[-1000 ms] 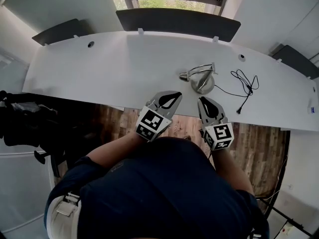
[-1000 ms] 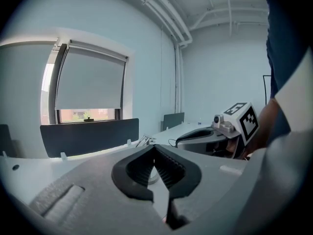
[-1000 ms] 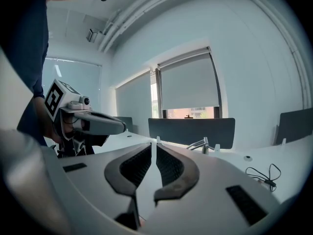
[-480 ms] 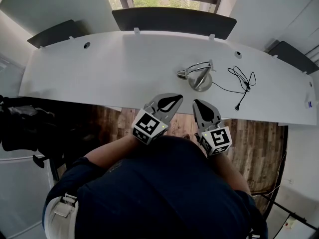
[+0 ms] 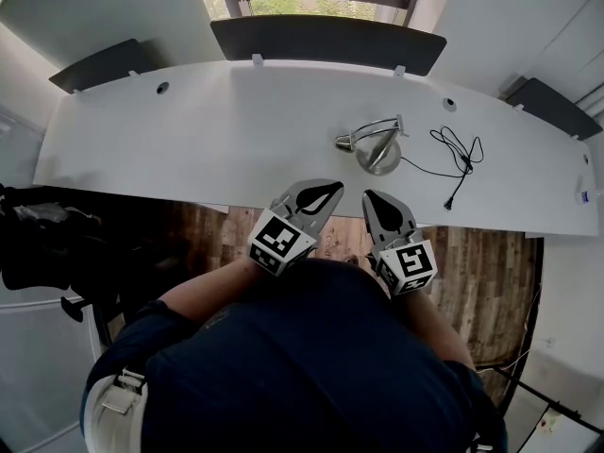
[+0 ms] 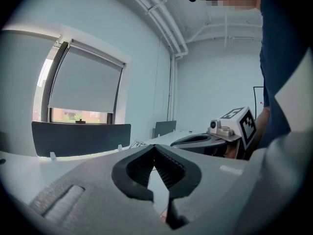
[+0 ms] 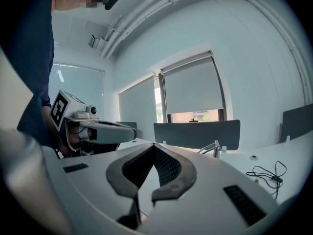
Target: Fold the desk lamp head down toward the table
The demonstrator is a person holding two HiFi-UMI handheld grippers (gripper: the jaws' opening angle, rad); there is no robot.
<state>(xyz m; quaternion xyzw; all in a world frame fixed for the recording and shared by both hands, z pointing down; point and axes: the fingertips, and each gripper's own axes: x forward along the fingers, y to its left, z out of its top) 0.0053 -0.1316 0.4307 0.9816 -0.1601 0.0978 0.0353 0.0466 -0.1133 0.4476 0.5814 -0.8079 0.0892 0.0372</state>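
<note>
The silver desk lamp (image 5: pixel 373 144) sits on the white desk (image 5: pixel 208 130), its arm folded low and its head pointing left beside the round base. Both grippers hover over the desk's front edge, short of the lamp and not touching it. My left gripper (image 5: pixel 337 186) is shut with nothing between its jaws, as its own view shows (image 6: pixel 155 147). To its right, my right gripper (image 5: pixel 371 196) is also shut and empty (image 7: pixel 154 145). The right gripper view catches the lamp (image 7: pixel 215 148) beyond the jaw tips.
A black cable (image 5: pixel 460 161) runs right from the lamp base and lies coiled on the desk. Dark panels (image 5: pixel 326 38) stand along the desk's far edge under a window. Wooden floor (image 5: pixel 491 272) shows below the front edge, and dark gear (image 5: pixel 42 243) sits at left.
The right gripper has drawn back slightly from the lamp base toward the desk's front edge. The left gripper has barely moved. The lamp has stayed put.
</note>
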